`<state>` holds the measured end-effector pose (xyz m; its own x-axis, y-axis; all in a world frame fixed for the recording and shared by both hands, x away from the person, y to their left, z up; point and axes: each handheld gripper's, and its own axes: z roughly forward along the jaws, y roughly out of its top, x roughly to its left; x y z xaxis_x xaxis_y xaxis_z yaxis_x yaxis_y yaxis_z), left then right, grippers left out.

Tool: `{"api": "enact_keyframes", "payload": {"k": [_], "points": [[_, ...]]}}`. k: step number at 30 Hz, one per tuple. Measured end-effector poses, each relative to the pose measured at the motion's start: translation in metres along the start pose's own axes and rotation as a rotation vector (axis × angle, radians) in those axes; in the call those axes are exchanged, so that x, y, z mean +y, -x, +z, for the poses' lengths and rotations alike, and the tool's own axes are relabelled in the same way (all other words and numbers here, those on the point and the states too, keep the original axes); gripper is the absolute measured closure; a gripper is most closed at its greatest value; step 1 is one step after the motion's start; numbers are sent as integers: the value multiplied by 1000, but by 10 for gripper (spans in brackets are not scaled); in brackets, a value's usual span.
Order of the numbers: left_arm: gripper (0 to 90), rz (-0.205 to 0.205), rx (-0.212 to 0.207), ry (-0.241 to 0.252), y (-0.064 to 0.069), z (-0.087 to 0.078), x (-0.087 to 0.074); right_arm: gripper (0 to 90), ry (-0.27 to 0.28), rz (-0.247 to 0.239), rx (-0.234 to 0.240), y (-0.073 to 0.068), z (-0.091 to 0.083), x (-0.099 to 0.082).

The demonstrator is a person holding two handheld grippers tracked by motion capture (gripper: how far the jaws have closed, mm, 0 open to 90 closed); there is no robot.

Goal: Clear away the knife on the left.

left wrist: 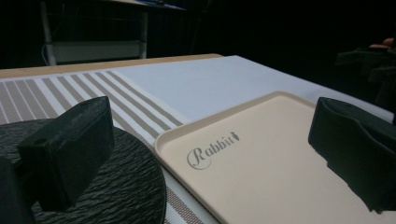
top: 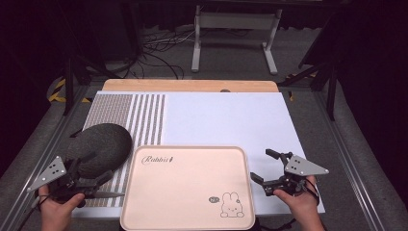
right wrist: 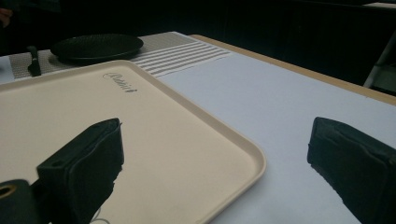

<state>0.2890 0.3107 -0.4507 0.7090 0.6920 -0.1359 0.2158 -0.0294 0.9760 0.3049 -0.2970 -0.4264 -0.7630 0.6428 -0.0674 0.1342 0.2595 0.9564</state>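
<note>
I'm holding my left gripper [top: 98, 185] wide open with nothing in it, its jaws straddling the edge where the dark textured plate [top: 102, 147] is sitting next to the beige tray [top: 187, 192]; the plate is lying right under my left jaw on the striped placemat [top: 144, 118]; my right gripper [top: 264, 168] is gaping open too, empty, hovering over the tray's right rim, one jaw above the tray, the other above the white table sheet [top: 231, 120]; nothing's blocking either one.

Beige tray [top: 187, 192] flat at near table edge, dark plate [top: 103, 147] just left.
</note>
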Motion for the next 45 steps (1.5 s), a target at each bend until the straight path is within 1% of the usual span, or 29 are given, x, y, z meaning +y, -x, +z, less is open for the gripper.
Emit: {"api": "enact_keyframes", "payload": {"k": [2, 5, 7, 13, 14, 15, 16, 17, 18, 19, 20, 22, 23, 24, 25, 26, 28, 29, 30, 31, 34, 36, 38, 40, 41, 42, 43, 44, 45], "points": [[14, 22, 13, -18, 1, 1, 1, 46, 6, 2, -6, 0, -2, 1], [18, 41, 12, -21, 3, 2, 3, 47, 13, 6, -11, 1, -4, 2], [22, 55, 15, -39, 3, 2, 4, 47, 14, 13, -13, 2, -5, 1], [42, 68, -6, -70, 5, 3, 7, 47, 22, 24, -12, 4, -5, 2], [42, 77, -6, -86, 5, 2, 8, 47, 22, 24, -12, 4, -5, 2], [45, 94, -18, -135, 4, 1, 10, 47, 20, 26, -14, 4, -6, 3], [52, 94, -18, -135, 4, 1, 10, 47, 20, 26, -14, 4, -6, 3], [57, 125, -10, -181, 3, -2, 14, 47, 20, 28, -14, 5, -6, 3], [57, 125, -10, -181, 3, -2, 14, 47, 20, 28, -14, 5, -6, 3], [57, 125, -15, -196, 2, -3, 16, 47, 19, 26, -14, 5, -7, 3], [56, 132, -23, -218, 1, -3, 18, 47, 17, 25, -13, 5, -6, 3], [55, 163, -32, -272, 2, -3, 21, 47, 12, 27, -10, 5, -6, 3], [57, 163, -32, -272, 2, -3, 21, 47, 11, 26, -10, 5, -5, 2], [58, 183, -39, -307, 3, -2, 22, 48, 9, 25, -8, 5, -5, 2], [57, 189, -40, -322, 2, -2, 23, 50, 8, 26, -7, 5, -5, 2], [58, 189, -40, -322, 2, -2, 23, 50, 8, 26, -7, 5, -5, 2], [59, 200, -42, -357, 2, -2, 24, 55, 8, 26, -6, 5, -5, 3], [60, 208, -49, -379, 2, -2, 24, 56, 8, 26, -5, 5, -5, 3], [69, 208, -49, -379, 2, -2, 24, 56, 8, 26, -5, 5, -5, 3], [69, 222, -52, -405, 2, -3, 25, 56, 6, 26, -3, 5, -4, 3], [65, 240, -55, -452, 1, -3, 26, 56, 3, 27, 0, 5, -4, 3], [62, 249, -55, -477, 1, -3, 28, 56, 0, 27, 3, 5, -3, 2], [56, 254, -54, -484, 1, -3, 29, 56, 0, 27, 4, 5, -3, 2], [54, 279, -58, -521, 2, -2, 34, 55, -3, 28, 7, 5, -3, 2], [54, 279, -58, -521, 2, -2, 34, 55, -3, 28, 7, 5, -3, 2], [55, 294, -65, -548, 3, -1, 36, 55, -7, 29, 10, 5, -2, 2], [64, 294, -65, -548, 3, -1, 36, 55, -7, 29, 11, 5, -2, 2], [72, 316, -75, -594, 4, 0, 37, 55, -8, 29, 13, 5, -2, 2], [72, 329, -74, -612, 4, 1, 38, 55, -9, 29, 14, 5, -1, 2]]}}
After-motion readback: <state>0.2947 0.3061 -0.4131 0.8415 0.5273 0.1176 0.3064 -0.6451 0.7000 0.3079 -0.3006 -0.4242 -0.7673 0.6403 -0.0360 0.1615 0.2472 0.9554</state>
